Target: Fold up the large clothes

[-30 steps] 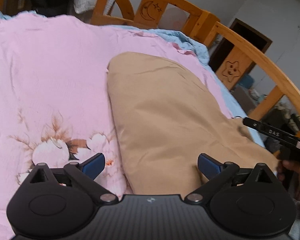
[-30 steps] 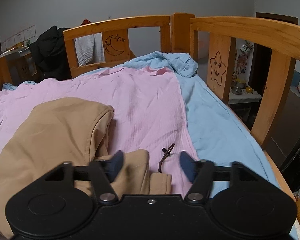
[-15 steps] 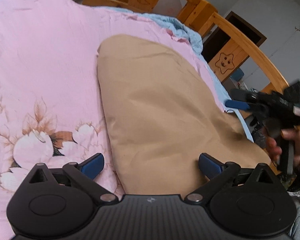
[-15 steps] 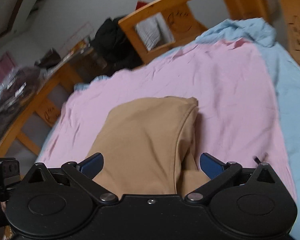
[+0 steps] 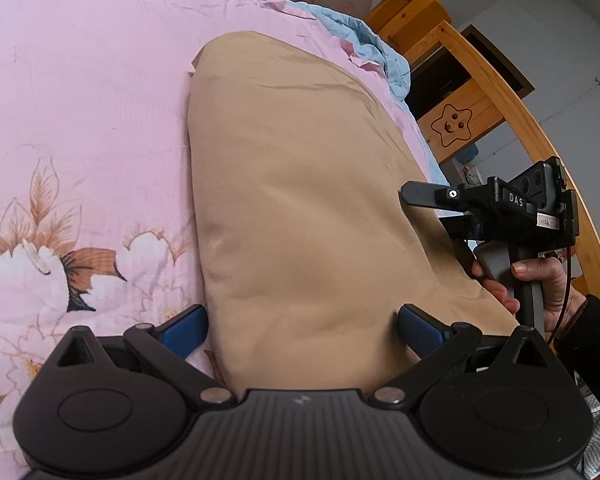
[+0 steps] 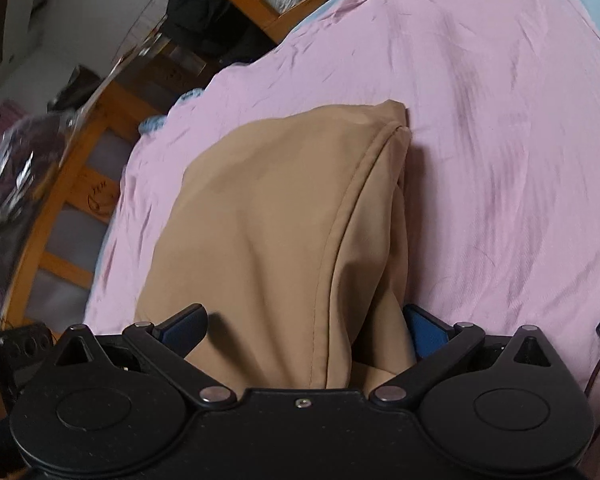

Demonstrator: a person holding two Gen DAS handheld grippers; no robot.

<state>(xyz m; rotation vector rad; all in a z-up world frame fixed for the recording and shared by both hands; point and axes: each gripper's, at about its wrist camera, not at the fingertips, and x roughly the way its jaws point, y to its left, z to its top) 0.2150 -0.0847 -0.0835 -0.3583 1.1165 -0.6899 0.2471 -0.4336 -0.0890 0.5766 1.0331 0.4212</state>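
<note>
Tan garment (image 5: 300, 200) lying lengthwise away along pink sheet (image 5: 80, 100); left gripper (image 5: 302, 326), right gripper (image 6: 306, 326) spread wide, seemingly straddling it unclamped

Tan garment (image 6: 268, 232): near end hidden behind gripper body in both wrist views. Shelf clutter (image 6: 16, 168) at left was motion-blurred, unreadable.

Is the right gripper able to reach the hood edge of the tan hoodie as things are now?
Probably yes. The right gripper has its jaws wide apart, and the tan hoodie already lies between its blue pads. The seamed hood edge runs straight ahead on the pink quilt, with nothing covering it.
</note>
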